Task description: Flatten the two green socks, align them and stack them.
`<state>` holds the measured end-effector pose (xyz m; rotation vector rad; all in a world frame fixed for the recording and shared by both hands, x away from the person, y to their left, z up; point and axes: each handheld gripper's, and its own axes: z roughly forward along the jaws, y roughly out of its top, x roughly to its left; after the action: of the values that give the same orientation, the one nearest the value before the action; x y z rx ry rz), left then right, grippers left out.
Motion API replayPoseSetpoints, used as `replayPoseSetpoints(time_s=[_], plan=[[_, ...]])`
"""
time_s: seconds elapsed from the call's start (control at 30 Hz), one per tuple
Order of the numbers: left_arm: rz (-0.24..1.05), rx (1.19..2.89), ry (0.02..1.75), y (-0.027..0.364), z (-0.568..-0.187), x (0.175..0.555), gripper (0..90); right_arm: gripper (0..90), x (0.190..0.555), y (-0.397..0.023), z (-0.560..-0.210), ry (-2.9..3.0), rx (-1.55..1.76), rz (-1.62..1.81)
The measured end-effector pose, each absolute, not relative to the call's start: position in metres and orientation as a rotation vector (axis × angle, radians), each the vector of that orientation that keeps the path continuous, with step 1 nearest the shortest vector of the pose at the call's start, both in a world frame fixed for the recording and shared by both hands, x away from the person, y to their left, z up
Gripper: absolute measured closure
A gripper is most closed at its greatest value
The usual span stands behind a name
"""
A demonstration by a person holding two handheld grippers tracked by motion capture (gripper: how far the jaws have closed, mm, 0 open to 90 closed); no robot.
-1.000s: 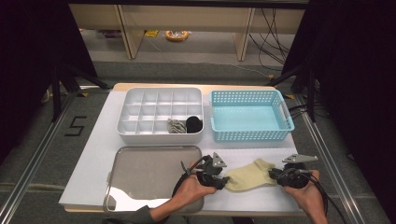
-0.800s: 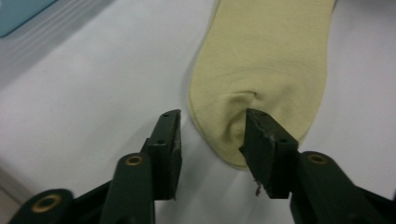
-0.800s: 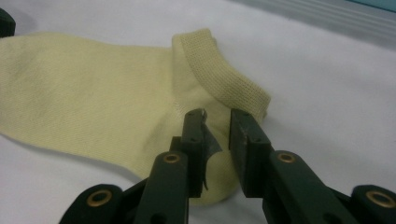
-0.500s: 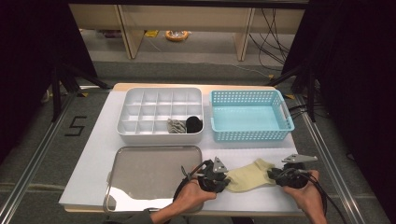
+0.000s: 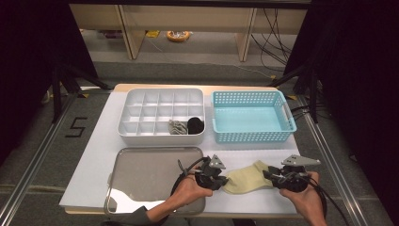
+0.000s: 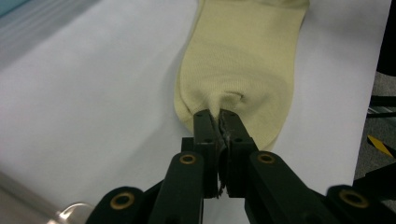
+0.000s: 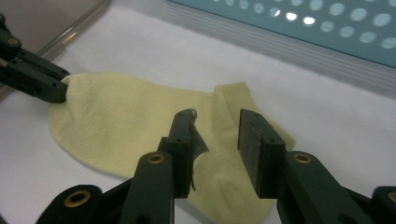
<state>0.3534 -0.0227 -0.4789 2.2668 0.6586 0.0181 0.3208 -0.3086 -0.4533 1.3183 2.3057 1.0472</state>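
Left gripper view, left claw (image 6: 219, 122) pinching sock (image 6: 243, 65), cuff cut off

This looks like a lab set up for recording. A white desk (image 5: 94, 155) stands between black curtains (image 5: 33, 61) on a grey carpeted floor (image 5: 28, 160), where black tape (image 5: 75, 127) forms the numeral five. Loose cables (image 5: 275, 33) hang behind it, and plain wooden furniture (image 5: 127, 23) lines the back wall.
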Motion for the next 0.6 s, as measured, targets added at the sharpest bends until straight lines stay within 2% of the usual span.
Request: replayPoseSetpoints(time_s=[0.03,0.1,0.27,0.37,0.6], plan=[[0.053,2.264,0.681,-0.022,-0.477,0.353,86.2,67.4,0.321,-0.307,-0.454,2.313,1.288,1.05],[0.046,2.287,0.618,-0.015,-0.473,0.359,86.1,67.8,0.318,-0.301,-0.454,2.323,1.332,1.056],[0.064,2.324,0.631,-0.003,-0.465,0.368,85.9,73.1,0.319,-0.291,-0.458,2.361,1.25,1.081],[0.044,2.282,0.679,-0.001,-0.465,0.368,85.9,74.4,0.318,-0.284,-0.458,2.383,1.228,1.08],[0.022,2.301,0.651,0.007,-0.459,0.37,85.7,74.7,0.321,-0.266,-0.464,2.431,1.196,1.086]])
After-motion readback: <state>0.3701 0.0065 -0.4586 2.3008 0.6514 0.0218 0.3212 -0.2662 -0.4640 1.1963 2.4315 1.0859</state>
